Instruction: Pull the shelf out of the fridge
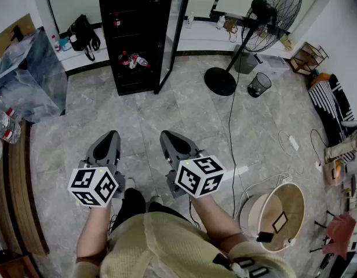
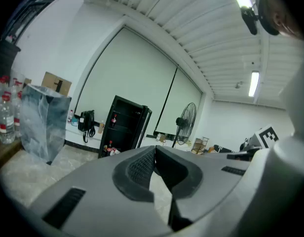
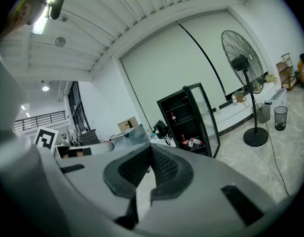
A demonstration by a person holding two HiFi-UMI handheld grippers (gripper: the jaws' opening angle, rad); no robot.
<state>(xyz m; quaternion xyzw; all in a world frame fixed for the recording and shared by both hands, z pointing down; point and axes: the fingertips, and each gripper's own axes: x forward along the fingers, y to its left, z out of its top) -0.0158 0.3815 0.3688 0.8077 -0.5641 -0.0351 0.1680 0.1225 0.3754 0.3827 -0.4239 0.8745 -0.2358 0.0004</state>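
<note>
The black fridge [image 1: 135, 33] stands far ahead across the floor by the back wall, and its glass door [image 1: 174, 33] is swung open to the right. Its shelves show inside: one bottle stands on an upper shelf [image 1: 116, 22], and a few bottles lie on a lower shelf [image 1: 134, 61]. My left gripper [image 1: 112, 135] and right gripper [image 1: 167, 136] are held side by side in front of the person's knees, well short of the fridge. Both are shut with nothing between the jaws. The fridge [image 2: 125, 125] appears small beyond the left gripper [image 2: 154, 149], and the fridge [image 3: 184, 120] likewise beyond the right gripper [image 3: 151, 149].
A standing fan [image 1: 265, 16] is right of the fridge, with a mesh bin [image 1: 259, 84] beside it and a cable [image 1: 230, 126] trailing over the floor. A round tub [image 1: 277, 213] sits near right. A plastic bag [image 1: 31, 77], water bottles [image 1: 4, 126] and a wooden counter [image 1: 16, 184] line the left.
</note>
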